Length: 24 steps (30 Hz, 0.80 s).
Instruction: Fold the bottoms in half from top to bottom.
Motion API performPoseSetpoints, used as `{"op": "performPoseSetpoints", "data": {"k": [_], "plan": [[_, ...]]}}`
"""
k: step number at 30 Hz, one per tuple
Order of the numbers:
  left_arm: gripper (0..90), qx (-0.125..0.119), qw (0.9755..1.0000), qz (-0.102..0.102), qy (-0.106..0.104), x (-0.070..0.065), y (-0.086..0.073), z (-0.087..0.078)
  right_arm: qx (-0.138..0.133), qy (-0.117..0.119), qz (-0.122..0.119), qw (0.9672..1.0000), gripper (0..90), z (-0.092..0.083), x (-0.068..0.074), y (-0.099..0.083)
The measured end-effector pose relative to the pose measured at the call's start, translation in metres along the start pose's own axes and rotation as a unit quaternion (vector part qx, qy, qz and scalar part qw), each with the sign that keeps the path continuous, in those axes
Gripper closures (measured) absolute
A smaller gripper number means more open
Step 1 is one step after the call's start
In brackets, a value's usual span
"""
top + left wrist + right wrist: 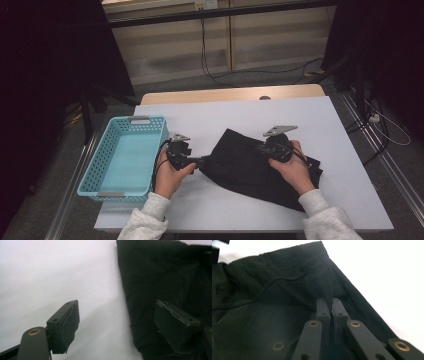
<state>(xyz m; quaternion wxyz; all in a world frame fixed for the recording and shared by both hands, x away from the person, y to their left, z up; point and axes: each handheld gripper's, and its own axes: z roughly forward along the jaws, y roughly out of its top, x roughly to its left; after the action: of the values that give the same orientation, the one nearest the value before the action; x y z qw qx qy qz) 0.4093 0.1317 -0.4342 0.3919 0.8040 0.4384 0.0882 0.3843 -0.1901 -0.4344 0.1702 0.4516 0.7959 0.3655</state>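
Right gripper (331, 308) is clamped tight on a pinched-up fold of the black garment (250, 165), which lies crumpled mid-table on the white table top (240, 112). Left gripper (120, 325) sits wide open at the cloth's left edge, one jaw over fabric, one over bare table. Blue basket (107, 155) stands just left.

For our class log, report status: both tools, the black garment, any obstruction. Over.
Left tool open at black garment edge. Right tool shut, pinching a fold. Blue basket left of it, nothing blocking.
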Motion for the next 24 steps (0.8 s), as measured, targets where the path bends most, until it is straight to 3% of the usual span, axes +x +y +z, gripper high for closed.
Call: {"op": "performPoseSetpoints", "data": {"k": [15, 19, 24], "plan": [[20.3, -0.009, 0.9999, -0.009, -0.004, -0.001, 0.0, 0.002, -0.02, 0.001, 0.044, 0.9989, 86.9, -0.041, -0.029, -0.036], [20.3, -0.007, 0.9999, -0.005, -0.011, -0.006, -0.002, 0.006, -0.001, -0.012, 0.043, 0.999, 86.9, -0.05, -0.036, -0.044], [20.2, 0.004, 0.9998, 0.005, -0.021, -0.013, -0.005, 0.014, -0.01, -0.009, 0.05, 0.9987, 86.7, -0.063, -0.042, -0.05]]}}
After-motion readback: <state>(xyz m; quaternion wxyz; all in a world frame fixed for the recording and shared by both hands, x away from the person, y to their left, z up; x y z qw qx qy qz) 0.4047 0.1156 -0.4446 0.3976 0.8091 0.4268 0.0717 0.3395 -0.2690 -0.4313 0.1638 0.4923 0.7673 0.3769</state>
